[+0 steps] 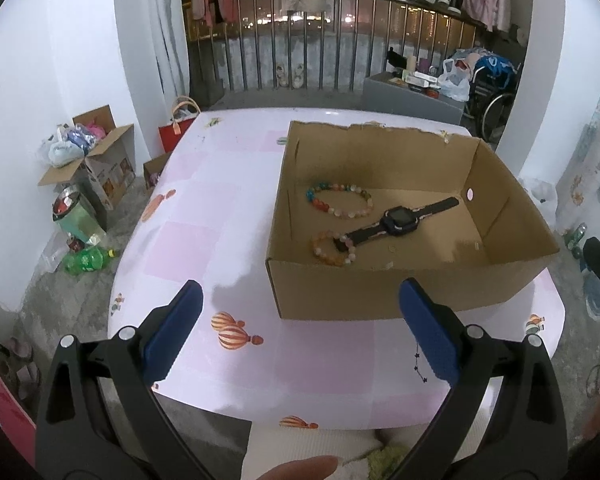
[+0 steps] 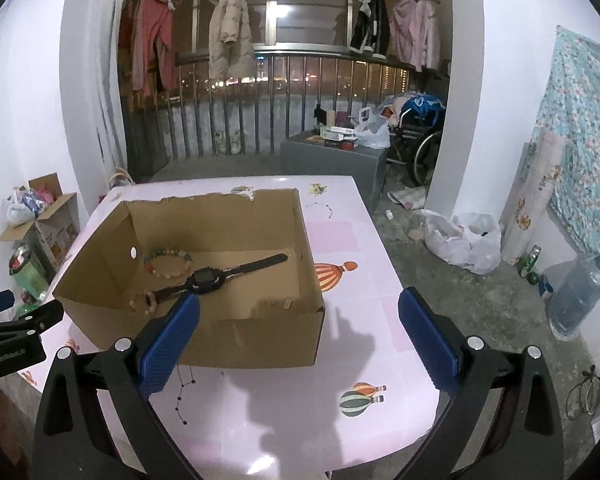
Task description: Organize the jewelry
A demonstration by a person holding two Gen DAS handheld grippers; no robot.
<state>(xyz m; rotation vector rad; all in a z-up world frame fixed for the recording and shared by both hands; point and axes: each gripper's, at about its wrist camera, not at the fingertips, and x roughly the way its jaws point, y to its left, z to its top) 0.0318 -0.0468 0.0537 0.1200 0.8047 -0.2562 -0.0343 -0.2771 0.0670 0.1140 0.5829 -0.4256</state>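
Observation:
An open cardboard box (image 1: 380,296) (image 2: 260,344) stands on the pink table. Inside it lie a black watch (image 1: 398,220) (image 2: 208,279), a multicoloured bead bracelet (image 1: 340,202) (image 2: 168,263) and an orange bead bracelet (image 1: 332,249) (image 2: 144,302) under the watch strap's end. My left gripper (image 1: 300,328) is open, hovering over the table in front of the box with nothing between its blue pads. My right gripper (image 2: 300,332) is open too, near the box's front right corner, and holds nothing.
The table (image 1: 204,240) (image 2: 352,280) carries a pink cloth with balloon prints. On the floor lie cardboard boxes (image 1: 96,160), bottles (image 1: 86,258) and plastic bags (image 2: 464,242). A grey cabinet (image 2: 332,160) and a wheelchair (image 2: 420,140) stand by the balcony railing.

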